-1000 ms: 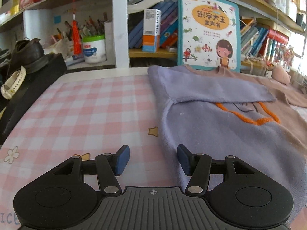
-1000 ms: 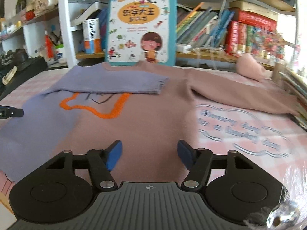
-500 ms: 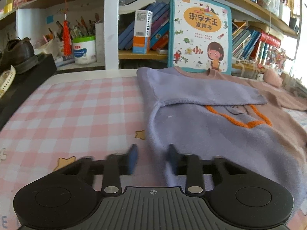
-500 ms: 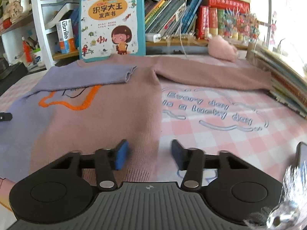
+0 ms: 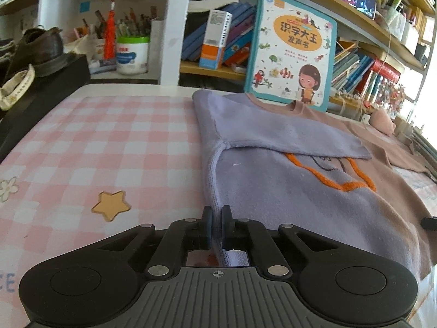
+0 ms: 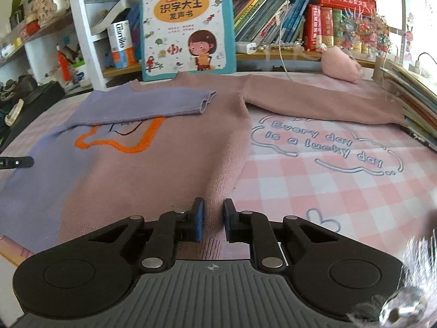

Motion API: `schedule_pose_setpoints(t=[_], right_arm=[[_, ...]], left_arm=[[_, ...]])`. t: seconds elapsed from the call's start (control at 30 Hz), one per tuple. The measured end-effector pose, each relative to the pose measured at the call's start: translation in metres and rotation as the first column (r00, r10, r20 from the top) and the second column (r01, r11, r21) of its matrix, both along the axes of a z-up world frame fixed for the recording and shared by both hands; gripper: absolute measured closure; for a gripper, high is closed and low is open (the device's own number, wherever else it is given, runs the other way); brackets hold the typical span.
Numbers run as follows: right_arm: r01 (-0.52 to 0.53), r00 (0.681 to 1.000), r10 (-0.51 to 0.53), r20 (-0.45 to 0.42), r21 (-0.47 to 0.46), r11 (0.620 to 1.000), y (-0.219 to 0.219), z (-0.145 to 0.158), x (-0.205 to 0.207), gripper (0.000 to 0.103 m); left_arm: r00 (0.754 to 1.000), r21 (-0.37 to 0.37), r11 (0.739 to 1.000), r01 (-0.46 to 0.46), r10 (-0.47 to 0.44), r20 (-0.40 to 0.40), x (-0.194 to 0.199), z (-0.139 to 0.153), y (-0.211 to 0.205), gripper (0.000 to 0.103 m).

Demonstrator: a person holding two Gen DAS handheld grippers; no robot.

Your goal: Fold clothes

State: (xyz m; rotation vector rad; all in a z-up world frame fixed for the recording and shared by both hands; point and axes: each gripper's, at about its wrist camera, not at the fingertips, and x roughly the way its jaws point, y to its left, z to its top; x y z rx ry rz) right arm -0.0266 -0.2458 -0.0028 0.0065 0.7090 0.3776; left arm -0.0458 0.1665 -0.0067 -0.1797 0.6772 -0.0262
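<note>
At bottom centre, the left tongs (image 5: 215, 218) pinched the sweater (image 5: 286, 186) hem; the right tongs (image 6: 213, 213) nipped its pink edge. Mid-frame, the tabletop (image 6: 327, 180) read "Every day is a lucky day". Behind stood a children's book (image 6: 185, 24).

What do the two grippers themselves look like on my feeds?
Both look alike. The left gripper and right gripper each have black linkage arms with silver pivot pins, blue pads on the fingertips, and a grey ribbed body with a small crosshair mark flanked by two round black housings. No cables or sleeves show. Something fuzzy and blurred sits at the right view's lower corner.
</note>
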Motion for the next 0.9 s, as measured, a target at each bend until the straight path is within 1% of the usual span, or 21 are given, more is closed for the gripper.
schedule_pose_setpoints(t=[0.17,0.27,0.37,0.4,0.43,0.47,0.5,0.53,0.57,0.6,0.67,0.8,0.9], right_arm=[[-0.012,1.000,0.012,0.001,0.000,1.000,0.009,0.000,-0.006,0.089],[-0.014,1.000,0.015,0.014,-0.015,1.000,0.013,-0.001,-0.010,0.089],[-0.007,1.000,0.007,0.018,-0.010,1.000,0.012,-0.002,-0.010,0.089],[-0.005,1.000,0.005,0.018,-0.010,1.000,0.012,-0.001,-0.010,0.087],[0.000,1.000,0.000,0.021,-0.014,1.000,0.011,-0.001,-0.010,0.085],[0.006,0.999,-0.005,0.032,-0.015,1.000,0.010,0.001,-0.011,0.080],[0.012,0.999,-0.012,0.047,-0.015,1.000,0.009,0.003,-0.013,0.073],[0.019,0.998,-0.019,0.063,-0.009,1.000,0.006,0.006,-0.014,0.069],[0.026,0.997,-0.026,0.079,0.000,1.000,0.004,0.009,-0.016,0.061],[0.034,0.995,-0.034,0.091,0.006,0.999,0.001,0.011,-0.017,0.060],[0.056,0.992,-0.057,0.113,0.013,0.998,-0.004,0.016,-0.016,0.059],[0.085,0.985,-0.088,0.151,0.026,0.996,-0.008,0.024,-0.017,0.054],[0.086,0.982,-0.088,0.170,0.017,0.996,-0.006,0.026,-0.020,0.051]], left_arm=[[1.000,0.003,1.000,-0.014,0.014,-0.002,-0.010,0.001,0.006,0.098],[1.000,-0.003,1.000,-0.017,0.017,-0.002,-0.011,0.001,0.008,0.098],[1.000,0.004,1.000,-0.014,0.014,-0.003,-0.010,0.003,0.007,0.095],[1.000,0.014,1.000,-0.017,0.017,0.001,-0.010,0.004,0.006,0.093],[1.000,0.023,1.000,-0.018,0.017,0.006,-0.011,0.007,0.005,0.093],[1.000,0.038,0.999,-0.016,0.015,0.018,-0.013,0.011,0.004,0.092],[0.999,0.052,0.999,-0.016,0.014,0.033,-0.015,0.015,0.003,0.090],[0.998,0.067,0.997,-0.023,0.019,0.058,-0.018,0.022,0.003,0.087],[0.996,0.081,0.996,-0.030,0.023,0.083,-0.021,0.028,0.003,0.080],[0.994,0.082,0.996,-0.029,0.020,0.104,-0.021,0.034,0.002,0.074],[0.989,0.086,0.996,-0.026,0.014,0.144,-0.022,0.045,-0.001,0.067],[0.981,0.066,0.997,0.041,-0.052,0.184,-0.016,0.058,-0.018,0.066],[0.976,0.060,0.992,0.109,-0.118,0.183,-0.009,0.057,-0.036,0.065]])
